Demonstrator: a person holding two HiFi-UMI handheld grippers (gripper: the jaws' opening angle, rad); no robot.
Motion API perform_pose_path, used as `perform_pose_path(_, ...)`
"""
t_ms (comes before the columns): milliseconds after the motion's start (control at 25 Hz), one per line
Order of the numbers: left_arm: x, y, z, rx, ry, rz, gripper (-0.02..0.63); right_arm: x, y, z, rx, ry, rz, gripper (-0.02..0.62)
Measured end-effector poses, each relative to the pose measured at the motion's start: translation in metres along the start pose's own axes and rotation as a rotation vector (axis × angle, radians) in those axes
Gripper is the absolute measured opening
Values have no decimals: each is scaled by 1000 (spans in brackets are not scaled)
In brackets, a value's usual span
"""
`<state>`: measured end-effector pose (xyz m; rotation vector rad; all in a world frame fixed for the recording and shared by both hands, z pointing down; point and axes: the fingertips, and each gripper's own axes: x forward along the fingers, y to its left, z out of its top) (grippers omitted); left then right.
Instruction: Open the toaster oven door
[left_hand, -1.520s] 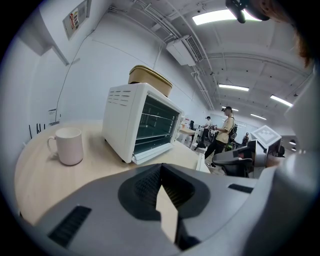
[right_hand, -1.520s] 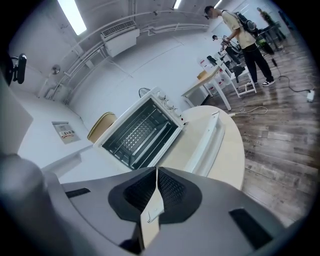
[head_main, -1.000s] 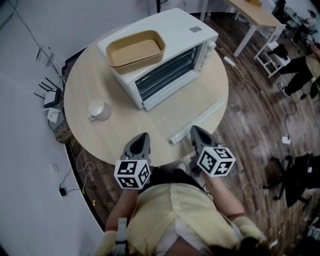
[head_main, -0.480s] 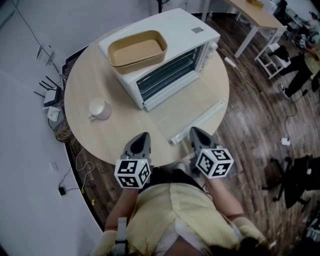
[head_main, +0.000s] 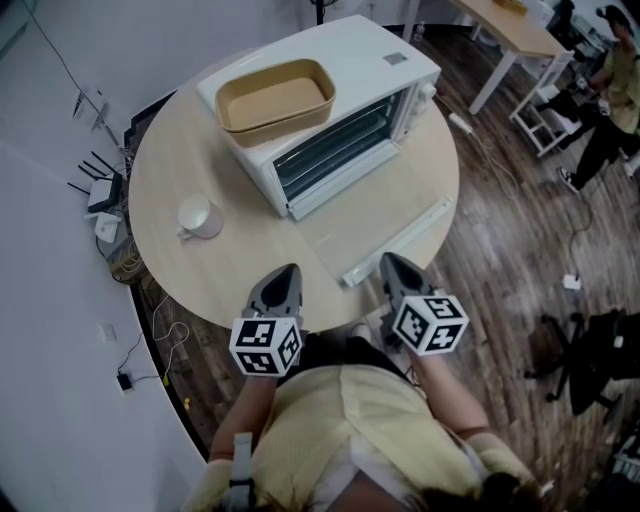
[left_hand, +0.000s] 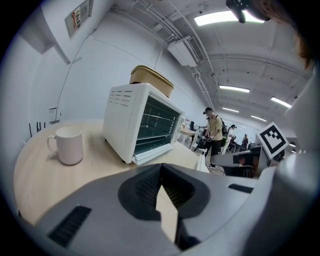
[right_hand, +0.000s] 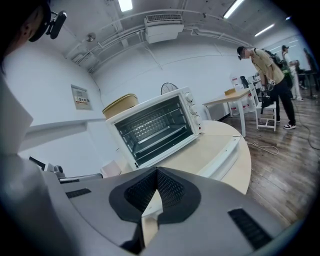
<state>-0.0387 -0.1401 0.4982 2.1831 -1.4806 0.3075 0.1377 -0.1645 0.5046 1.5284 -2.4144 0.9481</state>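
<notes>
A white toaster oven (head_main: 335, 100) stands at the back of the round wooden table (head_main: 220, 270). Its glass door (head_main: 365, 215) lies swung down flat on the table, the white handle (head_main: 397, 243) nearest me, and the wire racks inside show. Both grippers hover at the table's near edge, a little short of the handle. My left gripper (head_main: 288, 272) is shut and holds nothing, pointing at the oven (left_hand: 142, 122). My right gripper (head_main: 392, 262) is also shut and empty, with the open oven (right_hand: 155, 127) and door handle (right_hand: 225, 152) ahead of it.
A tan tray (head_main: 275, 95) rests on top of the oven. A white mug (head_main: 200, 217) stands to the oven's left. A router (head_main: 100, 192) and cables lie on the floor at left. A person (head_main: 612, 85) stands near a wooden desk (head_main: 510, 28) at back right.
Both grippers, the oven and its door stay where they were. A person at the far right of the room has stepped further into view.
</notes>
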Motion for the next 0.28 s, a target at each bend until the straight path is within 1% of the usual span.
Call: perform_pose_path(280,-4,5,-1,9,12,4,2,3,5,-2,2,0,7,2)
